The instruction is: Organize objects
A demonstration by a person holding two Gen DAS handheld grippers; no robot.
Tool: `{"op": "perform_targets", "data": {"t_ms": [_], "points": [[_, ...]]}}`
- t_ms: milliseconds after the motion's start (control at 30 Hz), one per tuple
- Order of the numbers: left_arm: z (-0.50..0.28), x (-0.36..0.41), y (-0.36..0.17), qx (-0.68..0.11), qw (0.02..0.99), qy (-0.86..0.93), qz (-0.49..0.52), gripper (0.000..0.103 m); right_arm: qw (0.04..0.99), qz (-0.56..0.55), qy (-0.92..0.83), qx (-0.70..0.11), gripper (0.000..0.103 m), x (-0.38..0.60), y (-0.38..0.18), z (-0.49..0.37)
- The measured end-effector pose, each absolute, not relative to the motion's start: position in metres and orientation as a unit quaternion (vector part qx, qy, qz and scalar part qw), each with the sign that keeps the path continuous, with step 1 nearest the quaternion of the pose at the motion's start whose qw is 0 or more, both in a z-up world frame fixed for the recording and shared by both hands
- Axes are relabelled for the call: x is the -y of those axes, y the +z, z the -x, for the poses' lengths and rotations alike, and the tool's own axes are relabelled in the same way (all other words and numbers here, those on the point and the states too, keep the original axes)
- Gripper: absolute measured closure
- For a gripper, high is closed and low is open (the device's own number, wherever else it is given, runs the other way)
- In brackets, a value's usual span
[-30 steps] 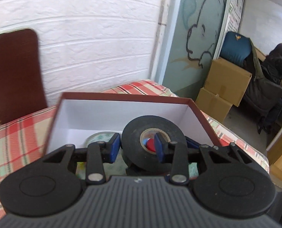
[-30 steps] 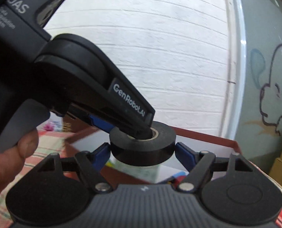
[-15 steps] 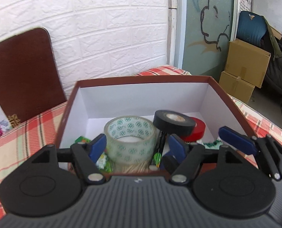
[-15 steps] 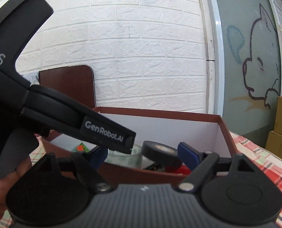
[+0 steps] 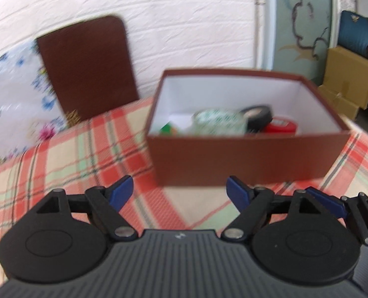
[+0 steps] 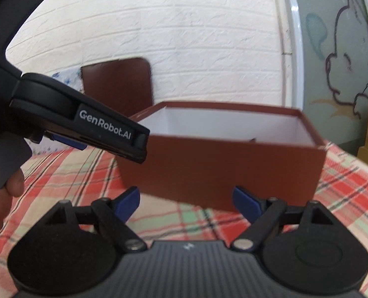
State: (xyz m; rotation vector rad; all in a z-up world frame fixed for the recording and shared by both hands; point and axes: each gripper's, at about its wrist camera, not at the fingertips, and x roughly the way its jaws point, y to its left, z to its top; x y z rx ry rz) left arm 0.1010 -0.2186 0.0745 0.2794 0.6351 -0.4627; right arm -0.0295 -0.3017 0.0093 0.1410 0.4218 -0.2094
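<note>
Both tools, left [image 5: 179, 193] & right [image 6: 185, 200], wide open, empty; tapes in brown cardboard box [image 5: 248, 159]. Prob nxt: find another item.

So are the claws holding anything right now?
No. The left claw and the right claw are both open and empty. The black tape lies in the box.

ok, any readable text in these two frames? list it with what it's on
"GenRobot.AI": on the side of the left gripper, seen from the right wrist view.
"AS": a cut-off word on that gripper's upper body.
Floral sheet by the wall: handwriting too blurred to read.
Tape rolls in the box: print unreadable.
</note>
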Motion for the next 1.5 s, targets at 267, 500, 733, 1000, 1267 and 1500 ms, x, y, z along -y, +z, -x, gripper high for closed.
{"op": "perform_targets", "data": {"t_ms": [267, 500, 733, 1000, 1267, 1500], "points": [[-0.097, 0.165, 0.028, -0.377, 0.902, -0.176, -0.118, 0.016, 0.953, -0.05, -0.03, -0.298, 0.019, 0.255, -0.019, 0.023], [-0.097, 0.126, 0.004, -0.408, 0.899, -0.132, -0.089, 0.005, 0.941, -0.062, -0.051, -0.328, 0.0, 0.254, -0.023, 0.025], [-0.092, 0.11, -0.001, -0.411, 0.901, -0.117, -0.077, 0.0, 0.929, -0.049, -0.079, -0.358, 0.0, 0.246, -0.02, 0.031], [-0.072, 0.106, 0.011, -0.391, 0.907, -0.119, -0.097, 0.0, 0.914, -0.079, -0.089, -0.388, 0.0, 0.246, -0.006, 0.046], [-0.044, 0.11, 0.036, -0.34, 0.924, -0.13, -0.116, 0.0, 0.924, -0.108, -0.145, -0.337, 0.0, 0.264, 0.018, 0.076], [-0.018, 0.122, 0.049, -0.305, 0.931, -0.131, -0.152, 0.0, 0.926, -0.13, -0.182, -0.305, 0.0, 0.272, 0.021, 0.093]]}}
